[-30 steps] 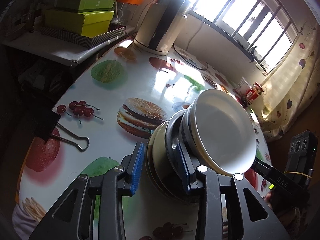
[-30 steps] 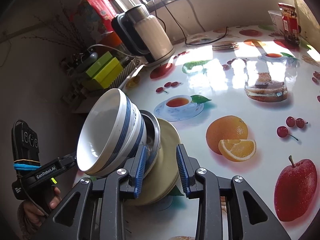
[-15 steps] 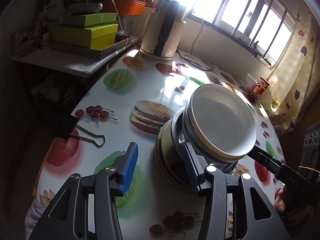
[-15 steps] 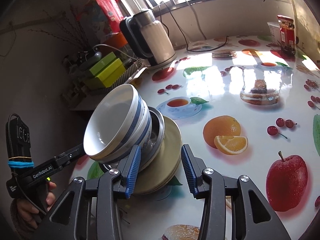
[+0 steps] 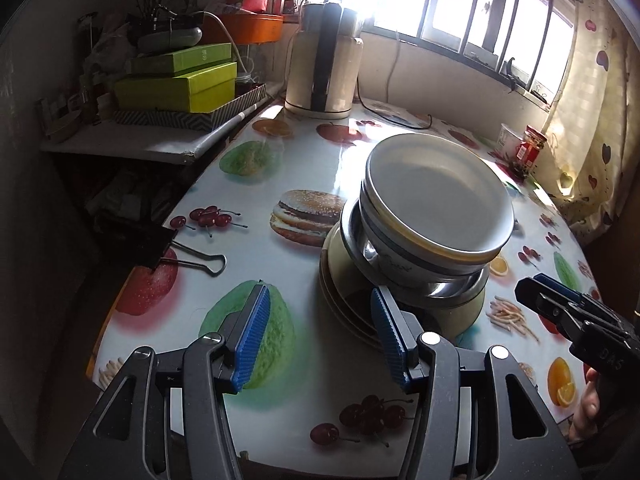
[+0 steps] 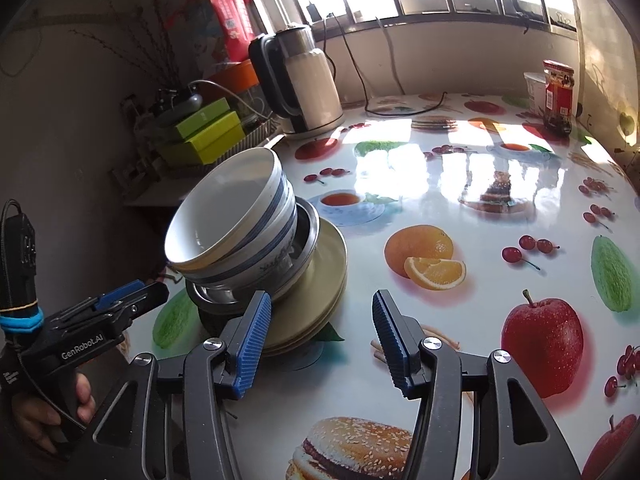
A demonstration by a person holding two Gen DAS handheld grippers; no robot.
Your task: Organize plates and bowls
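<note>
Left wrist view: you are looking down at the stack of dishes sitting on the fruit-print counter (image 5: 360, 152).
Left claw (image 5: 320, 336): your jaws are opening, blue pads apart with only counter between them; the right pad is sitting just beside the plates' near edge, and whether it is touching them I cannot tell.
Right claw (image 6: 318, 334): your jaws are opening too, with nothing between the pads; the left pad is standing just in front of the plates' rim.
Stack: two white bowls (image 5: 436, 204) with blue bands are nesting in a steel bowl (image 6: 304, 240), which is resting on a few cream plates (image 6: 324, 284).
Stack position: you are flanking it, one claw on each side, near the counter's edge.
Tilt: the bowls are leaning, not sitting level on the plates.
Nearby: a kettle (image 5: 324, 68) is standing at the far end by the window, well apart from the stack; a binder clip (image 5: 176, 252) is gripping the counter's edge.
</note>
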